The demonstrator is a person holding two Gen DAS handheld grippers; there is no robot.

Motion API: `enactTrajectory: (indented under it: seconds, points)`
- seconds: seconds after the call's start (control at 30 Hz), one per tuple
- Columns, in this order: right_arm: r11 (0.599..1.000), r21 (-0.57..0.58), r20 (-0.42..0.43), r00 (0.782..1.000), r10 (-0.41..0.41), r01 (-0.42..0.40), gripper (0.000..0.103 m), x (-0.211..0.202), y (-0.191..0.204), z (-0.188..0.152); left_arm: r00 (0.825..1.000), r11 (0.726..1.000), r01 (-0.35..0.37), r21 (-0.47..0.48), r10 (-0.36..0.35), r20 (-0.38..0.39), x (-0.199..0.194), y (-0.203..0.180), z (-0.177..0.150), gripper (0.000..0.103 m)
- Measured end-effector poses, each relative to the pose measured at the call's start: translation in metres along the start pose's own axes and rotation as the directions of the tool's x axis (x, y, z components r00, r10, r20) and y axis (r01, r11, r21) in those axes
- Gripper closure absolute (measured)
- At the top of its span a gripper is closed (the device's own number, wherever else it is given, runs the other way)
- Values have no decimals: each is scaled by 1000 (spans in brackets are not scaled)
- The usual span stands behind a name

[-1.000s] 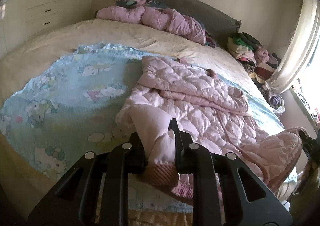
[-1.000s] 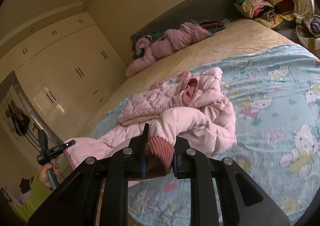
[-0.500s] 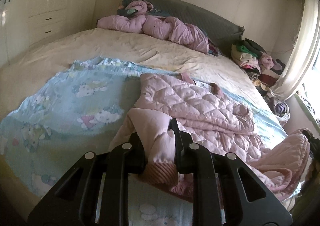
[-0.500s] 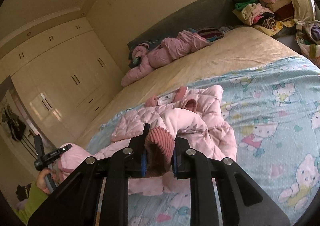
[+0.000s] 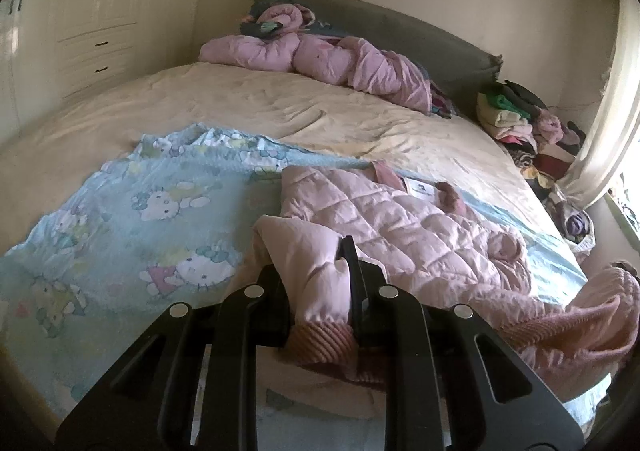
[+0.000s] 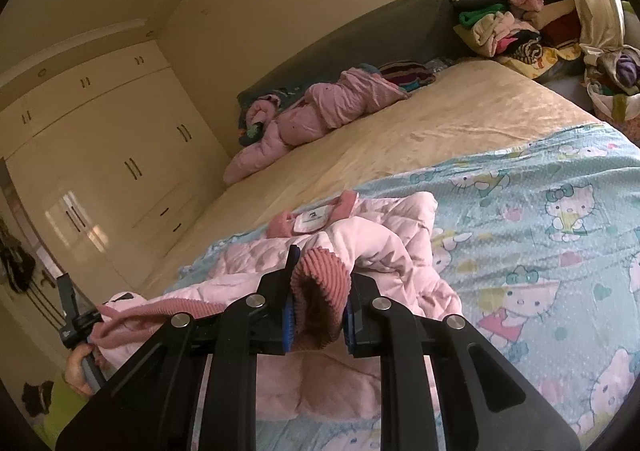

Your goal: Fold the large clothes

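A pink quilted jacket lies on a light blue cartoon-print sheet on the bed, collar toward the headboard. My left gripper is shut on one sleeve near its ribbed cuff. My right gripper is shut on the other sleeve's ribbed cuff, held above the jacket. The jacket's ribbed hem trails to the left, where the left gripper shows at the edge.
A rolled pink duvet lies against the grey headboard. A pile of clothes sits at the bed's far right corner by a curtain. Cream wardrobes line the left wall.
Both grippers have carried the sleeves forward over the jacket toward the collar. The jacket body now lies flatter, and its collar label shows.
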State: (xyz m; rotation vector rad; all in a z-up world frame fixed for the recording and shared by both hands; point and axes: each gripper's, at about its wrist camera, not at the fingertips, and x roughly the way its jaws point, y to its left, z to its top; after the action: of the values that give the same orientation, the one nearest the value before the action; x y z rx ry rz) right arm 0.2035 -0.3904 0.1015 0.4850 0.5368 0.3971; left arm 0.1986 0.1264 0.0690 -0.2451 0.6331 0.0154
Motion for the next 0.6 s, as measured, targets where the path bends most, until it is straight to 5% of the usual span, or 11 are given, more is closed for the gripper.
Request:
enactTrajectory:
  seconds: [0.6]
  points:
    - [994, 52, 29, 995, -99, 98, 86, 71, -22, 40, 998, 998, -54, -35, 55, 26, 64, 4, 30, 89]
